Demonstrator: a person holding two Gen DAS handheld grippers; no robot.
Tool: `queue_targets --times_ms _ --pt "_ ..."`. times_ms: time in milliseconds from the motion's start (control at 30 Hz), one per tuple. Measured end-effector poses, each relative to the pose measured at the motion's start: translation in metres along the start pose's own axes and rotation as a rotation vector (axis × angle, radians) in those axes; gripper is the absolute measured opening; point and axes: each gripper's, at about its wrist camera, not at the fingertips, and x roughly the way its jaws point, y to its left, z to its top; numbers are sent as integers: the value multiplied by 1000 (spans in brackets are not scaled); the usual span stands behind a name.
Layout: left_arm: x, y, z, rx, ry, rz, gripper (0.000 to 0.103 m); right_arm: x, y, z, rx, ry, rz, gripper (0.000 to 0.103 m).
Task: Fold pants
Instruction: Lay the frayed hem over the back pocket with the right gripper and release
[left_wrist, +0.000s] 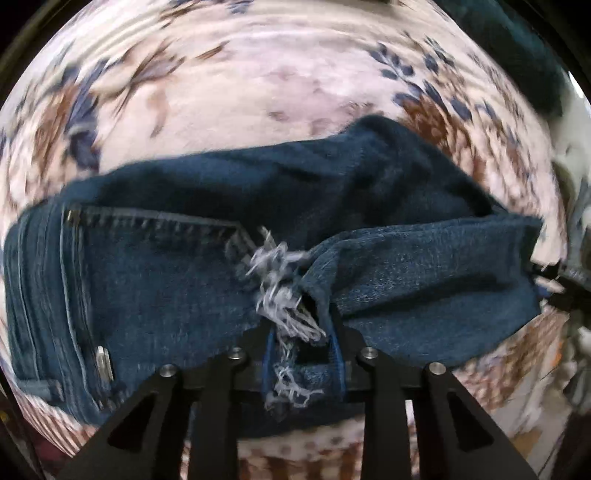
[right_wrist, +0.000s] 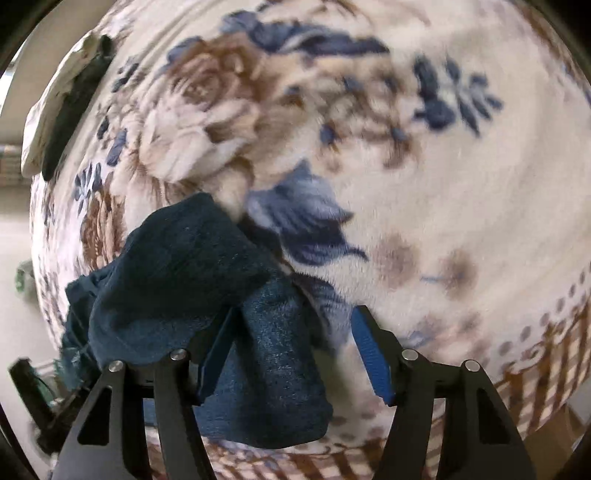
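The dark blue jeans lie folded across a floral blanket in the left wrist view, waistband and zipper at the left, a frayed hem in the middle. My left gripper is shut on the frayed hem, denim bunched between its blue pads. In the right wrist view the jeans lie bunched at lower left. My right gripper is open; a fold of denim lies between its fingers, against the left pad, apart from the right pad.
The floral fleece blanket covers the bed. A dark garment and white cloth lie at the bed's far left edge. The floor shows past the left edge. Cluttered items sit at the right in the left wrist view.
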Motion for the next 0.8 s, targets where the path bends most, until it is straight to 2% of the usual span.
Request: queue_targets --times_ms 67,167,233,300,400,433,533,633,800 --pt "-8 9 -4 -75 6 -38 32 -8 1 2 10 16 9 67" --pt "-22 16 -12 -192 -23 -148 36 -33 11 -4 -5 -23 22 67" --pt "-28 12 -14 -227 -53 -182 50 -45 19 -15 -8 -35 47 68" --pt "-22 8 -16 -235 -58 -153 52 -42 29 -27 -21 -5 68 69" --pt "-10 14 -20 -292 -38 -156 54 -27 47 -37 -98 9 -29 72" --pt "-6 14 -24 -285 -11 -95 54 -20 50 -39 -118 22 -65 72" --pt "2 18 -36 -217 45 -57 54 -13 53 -40 -153 35 -104 72" --pt "-2 9 -41 -135 52 -11 54 -7 59 -37 -156 54 -108 72" --pt "-32 4 -32 -169 31 5 54 -25 65 -27 -147 29 -109 71"
